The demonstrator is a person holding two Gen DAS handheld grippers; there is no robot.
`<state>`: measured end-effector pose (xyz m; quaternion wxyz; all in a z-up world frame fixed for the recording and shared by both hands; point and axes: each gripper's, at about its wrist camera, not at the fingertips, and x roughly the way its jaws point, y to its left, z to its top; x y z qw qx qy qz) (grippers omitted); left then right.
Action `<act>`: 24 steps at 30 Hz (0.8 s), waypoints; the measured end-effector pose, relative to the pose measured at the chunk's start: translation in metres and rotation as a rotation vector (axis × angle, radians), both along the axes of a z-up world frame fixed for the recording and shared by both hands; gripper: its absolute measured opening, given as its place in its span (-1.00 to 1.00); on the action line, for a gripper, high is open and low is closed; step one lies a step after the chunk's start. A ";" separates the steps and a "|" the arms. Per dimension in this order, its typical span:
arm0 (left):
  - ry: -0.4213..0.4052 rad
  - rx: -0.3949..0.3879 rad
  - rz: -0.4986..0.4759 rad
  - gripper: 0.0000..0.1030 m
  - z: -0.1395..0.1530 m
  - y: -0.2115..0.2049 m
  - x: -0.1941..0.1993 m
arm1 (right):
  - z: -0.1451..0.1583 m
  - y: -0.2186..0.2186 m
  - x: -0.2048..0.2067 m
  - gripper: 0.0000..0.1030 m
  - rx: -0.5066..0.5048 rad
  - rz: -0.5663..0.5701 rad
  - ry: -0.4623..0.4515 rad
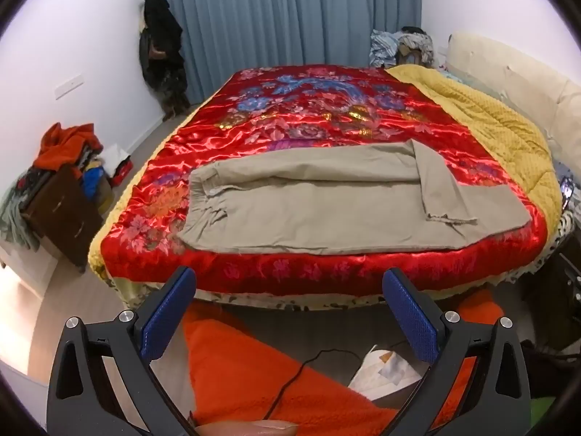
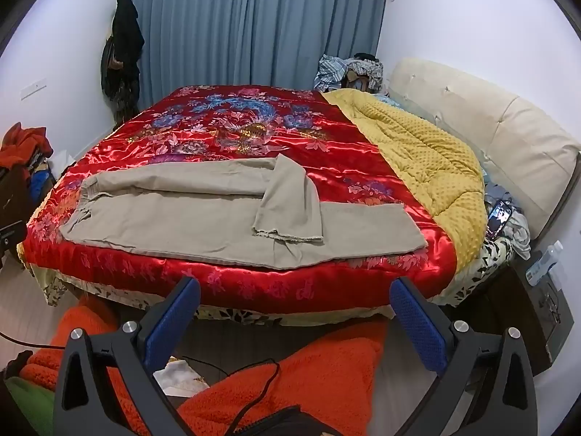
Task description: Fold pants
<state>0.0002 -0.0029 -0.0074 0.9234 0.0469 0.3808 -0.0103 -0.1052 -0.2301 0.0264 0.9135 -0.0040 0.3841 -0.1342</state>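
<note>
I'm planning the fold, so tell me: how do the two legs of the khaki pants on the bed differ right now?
The near leg lies flat and straight, reaching toward the yellow quilt; the far leg runs only partway before bending. The far leg's end is folded back across the near leg, its frayed hem on top; the near leg's hem lies on the red bedspread. Both are the same khaki cloth and join at the waistband.

A home bedroom: a bed under a shiny red floral satin quilt, cream padded headboard at 3 o'clock, pleated blue curtains at 12 o'clock, dark clothes hanging on the wall.
</note>
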 end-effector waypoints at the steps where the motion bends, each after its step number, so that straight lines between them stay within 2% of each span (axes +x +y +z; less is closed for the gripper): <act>1: 0.000 0.000 0.000 0.99 0.000 0.000 0.000 | 0.000 0.000 0.000 1.00 -0.001 0.000 0.000; 13: 0.002 0.004 0.003 0.99 0.000 -0.001 0.000 | -0.002 0.002 0.000 1.00 -0.005 0.000 0.010; 24: 0.005 0.006 -0.006 0.99 -0.006 0.000 -0.004 | -0.005 0.003 -0.001 1.00 -0.052 -0.020 0.021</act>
